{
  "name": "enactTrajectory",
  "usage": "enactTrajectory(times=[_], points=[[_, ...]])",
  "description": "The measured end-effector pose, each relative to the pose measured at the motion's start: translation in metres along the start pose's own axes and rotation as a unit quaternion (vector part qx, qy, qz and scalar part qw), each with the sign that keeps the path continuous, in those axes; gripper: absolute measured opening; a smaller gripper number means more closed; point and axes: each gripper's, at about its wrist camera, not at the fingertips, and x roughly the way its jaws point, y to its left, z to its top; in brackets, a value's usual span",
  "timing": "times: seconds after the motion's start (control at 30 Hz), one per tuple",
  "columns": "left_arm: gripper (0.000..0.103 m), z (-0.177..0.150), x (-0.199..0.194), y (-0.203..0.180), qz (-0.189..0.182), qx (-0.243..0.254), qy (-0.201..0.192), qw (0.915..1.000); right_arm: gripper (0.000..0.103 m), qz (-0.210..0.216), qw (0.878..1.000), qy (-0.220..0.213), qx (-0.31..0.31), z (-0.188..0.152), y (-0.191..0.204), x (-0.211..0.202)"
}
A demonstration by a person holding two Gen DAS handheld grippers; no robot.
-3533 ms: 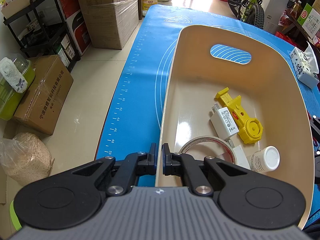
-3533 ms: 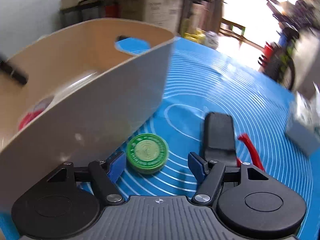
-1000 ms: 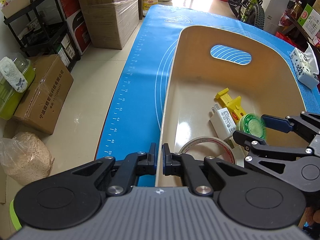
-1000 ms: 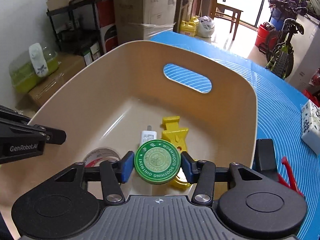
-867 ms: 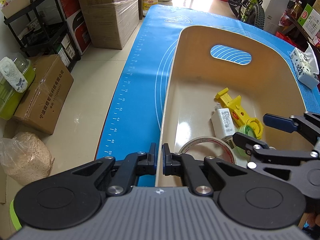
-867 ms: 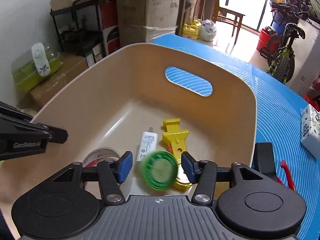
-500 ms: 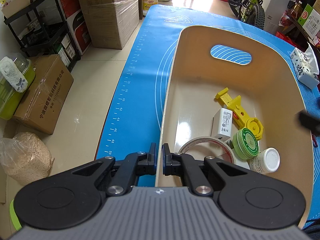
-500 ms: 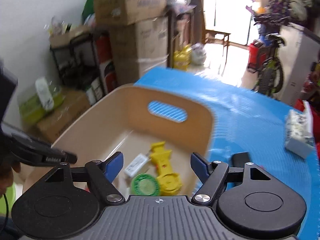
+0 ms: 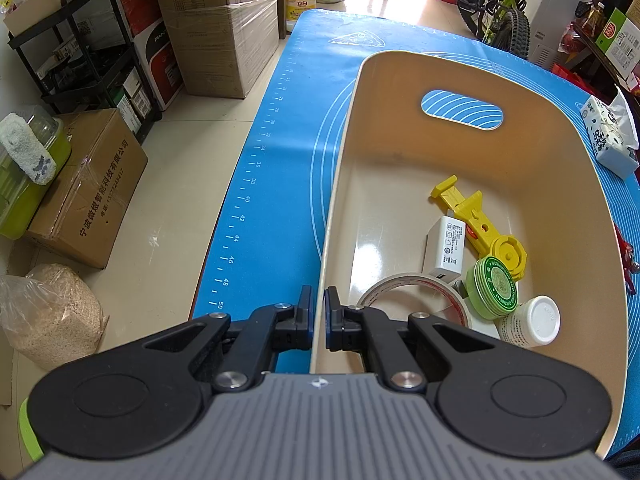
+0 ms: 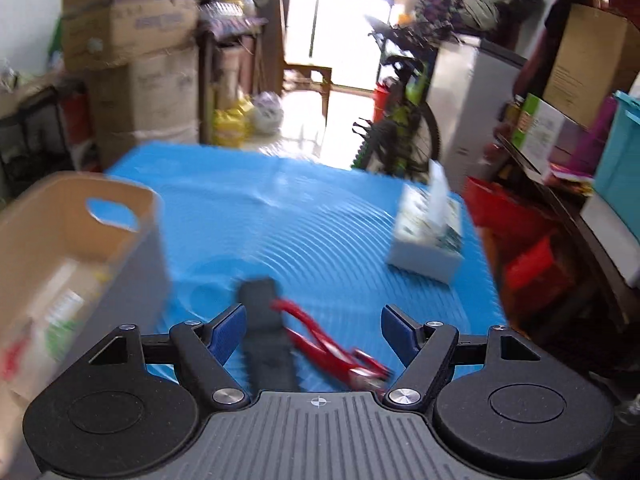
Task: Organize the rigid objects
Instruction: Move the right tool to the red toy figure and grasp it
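Left gripper (image 9: pixel 316 322) pinches smooth beige bin (image 9: pixel 568 152); blurred red tool (image 10: pixel 332 344), perhaps pliers.

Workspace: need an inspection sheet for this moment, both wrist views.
Surface: blue mat.
Job's things: beige bin holds yellow tool, white charger, tape roll, green tin, white bottle; black object and red tool lie on mat.
Clutter: tissue pack.
Grippers: left gripper shut on bin wall; right gripper open, empty.
Cables: nothing seen.
Surroundings: cardboard boxes, bicycle.
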Motion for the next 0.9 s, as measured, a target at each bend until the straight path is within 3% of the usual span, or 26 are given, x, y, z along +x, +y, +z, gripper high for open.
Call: enactTrajectory(times=[0.2, 0.4, 0.6, 0.9], points=[[0.007, 0.000, 0.000, 0.002, 0.003, 0.000, 0.000, 1.0000, 0.078, -0.008, 0.999, 0.037, -0.011, -0.021, -0.029, 0.032], [0.007, 0.000, 0.000, 0.002, 0.003, 0.000, 0.000, 1.0000, 0.078, 0.000, 0.997, 0.065, -0.039, -0.038, -0.028, 0.058], [0.007, 0.000, 0.000, 0.002, 0.003, 0.000, 0.000, 1.0000, 0.077, 0.012, 0.996, 0.086, -0.015, -0.048, -0.033, 0.082], [0.007, 0.000, 0.000, 0.000, 0.005, 0.001, 0.000, 1.0000, 0.055, 0.033, 0.996, 0.086, 0.003, -0.052, -0.034, 0.094]])
